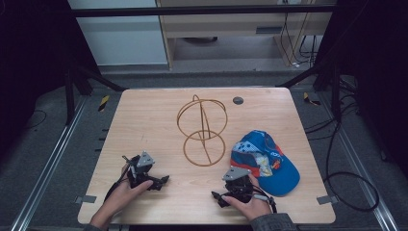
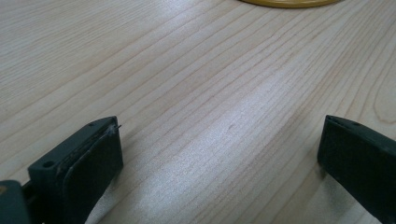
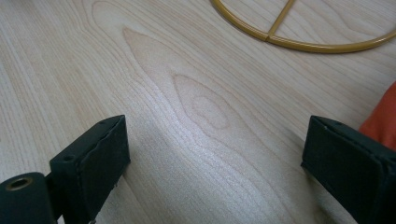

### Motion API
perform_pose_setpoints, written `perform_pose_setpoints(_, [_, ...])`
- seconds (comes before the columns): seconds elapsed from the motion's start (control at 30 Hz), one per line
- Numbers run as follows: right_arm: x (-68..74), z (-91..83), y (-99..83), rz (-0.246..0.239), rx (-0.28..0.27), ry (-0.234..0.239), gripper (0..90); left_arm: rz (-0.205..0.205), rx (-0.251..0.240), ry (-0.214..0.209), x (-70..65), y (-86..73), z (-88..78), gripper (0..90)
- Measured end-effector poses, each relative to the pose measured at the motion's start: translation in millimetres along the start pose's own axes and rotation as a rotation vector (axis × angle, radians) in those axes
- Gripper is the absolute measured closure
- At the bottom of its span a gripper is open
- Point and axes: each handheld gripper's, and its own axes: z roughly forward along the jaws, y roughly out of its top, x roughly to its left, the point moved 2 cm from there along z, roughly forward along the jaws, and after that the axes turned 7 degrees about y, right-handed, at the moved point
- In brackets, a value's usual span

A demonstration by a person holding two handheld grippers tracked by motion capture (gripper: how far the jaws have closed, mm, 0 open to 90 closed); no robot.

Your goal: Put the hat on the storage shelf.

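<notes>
Room: dim space with dark frame posts on both sides, grey floor with cables at right, pale cabinets beyond the table.
Table (image 1: 144, 125): light wood-grain top, a small dark round disc (image 1: 237, 100) near its far edge.
Wire stand (image 1: 202, 131): golden-brown metal, a flat ring base lying on the table centre with an upright rounded cage of hoops rising behind it.
Cap (image 1: 263, 161): blue child's cap with a printed pattern and orange-red patches, lying at the right front, just beside the stand's base ring.
Left gripper (image 1: 153, 177): held in the person's left hand (image 1: 122, 192) at the front left, low over the bare wood, jaws spread wide with nothing between them; the stand's base lies ahead and to its right, apart from it.
Right gripper (image 1: 226, 192): held in the right hand (image 1: 250, 207) at the front right, jaws likewise wide apart and empty; the cap sits just to its right, the ring base a little ahead.
Right gripper view: ring rim (image 3: 299, 44) with a crossbar ahead, an orange-red edge of the cap (image 3: 383, 119) beside the right jaw.
Left gripper view: yellow ring edge (image 2: 289, 3) at the top.
</notes>
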Motion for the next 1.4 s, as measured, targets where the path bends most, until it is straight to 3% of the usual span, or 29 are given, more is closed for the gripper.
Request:
perform_pose_setpoints(0.63, [0.6, 0.2, 0.1, 0.008, -0.001, -0.011, 7.2, 0.001, 0.0, 0.001, -0.1, -0.1, -0.1, 0.0])
perform_pose_setpoints(0.83, [1.4, -2.7, -0.7, -0.032, 0.008, 0.015, 9.5, 0.004, 0.0, 0.002, 0.0, 0.0, -0.1, 0.0])
perform_pose_setpoints(0.97, [4.0, -14.1, 3.0, -0.031, -0.016, 0.017, 9.9, 0.001, 0.0, 0.001, -0.1, -0.1, -0.1, 0.0])
perform_pose_setpoints(1.23, [-1.2, -56.6, 6.5, -0.058, -0.018, -0.077, 12.0, 0.001, -0.001, 0.002, -0.4, -0.3, -0.4, 0.0])
perform_pose_setpoints(1.4, [-15.4, -76.4, -3.0, -0.014, -0.022, -0.13, 13.1, 0.0, -0.001, 0.001, -0.5, -0.3, -0.4, 0.0])
